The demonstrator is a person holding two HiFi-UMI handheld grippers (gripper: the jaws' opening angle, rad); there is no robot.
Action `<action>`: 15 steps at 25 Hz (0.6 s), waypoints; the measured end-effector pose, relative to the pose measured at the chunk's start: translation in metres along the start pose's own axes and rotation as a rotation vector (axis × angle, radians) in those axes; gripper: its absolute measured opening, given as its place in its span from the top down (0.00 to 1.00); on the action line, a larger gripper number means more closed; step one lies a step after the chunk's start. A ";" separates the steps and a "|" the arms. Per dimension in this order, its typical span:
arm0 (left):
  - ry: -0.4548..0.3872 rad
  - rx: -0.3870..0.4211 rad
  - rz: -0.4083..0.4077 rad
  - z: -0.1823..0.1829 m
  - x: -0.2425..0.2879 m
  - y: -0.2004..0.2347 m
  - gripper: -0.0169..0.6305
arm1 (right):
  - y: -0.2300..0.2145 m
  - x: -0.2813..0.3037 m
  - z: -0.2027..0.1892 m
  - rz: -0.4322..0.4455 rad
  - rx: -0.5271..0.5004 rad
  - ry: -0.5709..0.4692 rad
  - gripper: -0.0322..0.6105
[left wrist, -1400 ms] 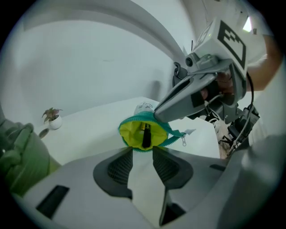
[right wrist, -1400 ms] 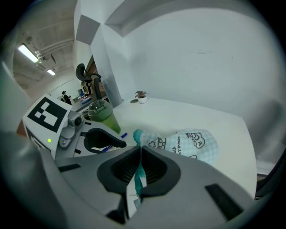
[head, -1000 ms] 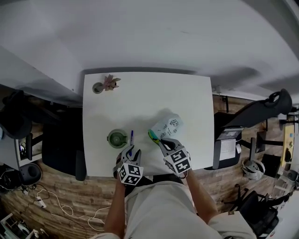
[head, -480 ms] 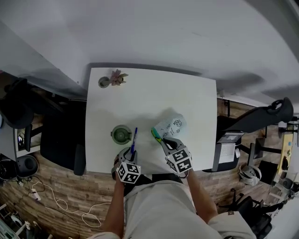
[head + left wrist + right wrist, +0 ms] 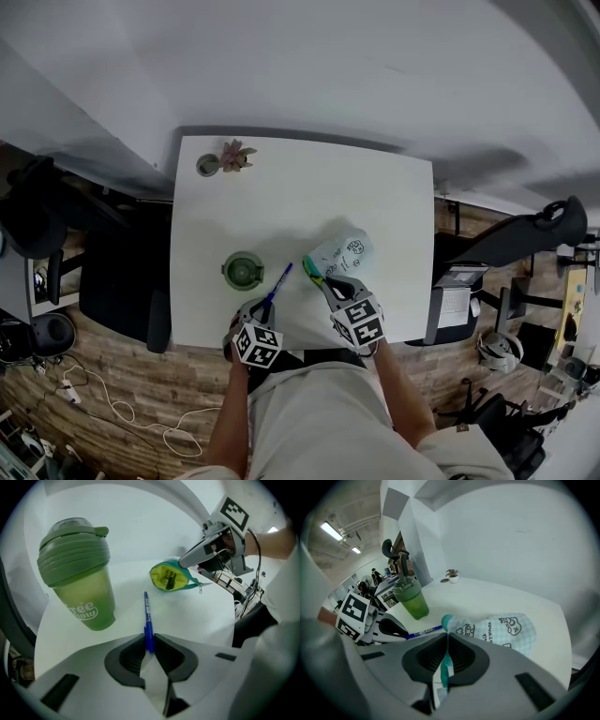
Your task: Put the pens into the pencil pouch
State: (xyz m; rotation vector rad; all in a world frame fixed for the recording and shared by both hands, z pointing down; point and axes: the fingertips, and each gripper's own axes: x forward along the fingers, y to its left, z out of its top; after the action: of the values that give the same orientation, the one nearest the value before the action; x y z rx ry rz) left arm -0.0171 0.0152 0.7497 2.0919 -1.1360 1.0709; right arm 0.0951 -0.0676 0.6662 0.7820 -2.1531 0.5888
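Swung since a second ago, the blue pen (image 5: 277,283) no longer points to 12 o'clock beside the green cup (image 5: 243,271); its tip now leans toward 1 o'clock, at the pencil pouch (image 5: 339,253). The left gripper (image 5: 265,305), which was open around it, has closed: in the left gripper view the dark pads clamp the pen's (image 5: 147,616) near end, and the rest sticks out ahead toward 12 o'clock. The pen's tip stops short of the pouch's mouth.

The right gripper (image 5: 323,281) has not moved. Its jaws are together on the teal edge of the pouch (image 5: 497,627), holding the mouth up. From the left gripper (image 5: 149,646) that mouth (image 5: 169,577) shows open at 1 o'clock, lined yellow-green, with something dark inside.

The cup (image 5: 79,583), lid on, stands on the white table (image 5: 300,187) at 11 o'clock of the left gripper, apart from the pen. A small potted plant (image 5: 225,159) sits at the table's far corner, about 11 o'clock.
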 end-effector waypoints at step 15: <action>-0.046 0.140 -0.146 0.029 -0.030 -0.016 0.90 | -0.005 -0.004 0.005 -0.010 0.011 -0.018 0.93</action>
State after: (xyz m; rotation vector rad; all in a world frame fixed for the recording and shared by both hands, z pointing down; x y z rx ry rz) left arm -0.0018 0.0153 0.7081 2.2802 -0.9356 1.0648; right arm 0.0984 -0.0723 0.6609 0.8065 -2.1625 0.5903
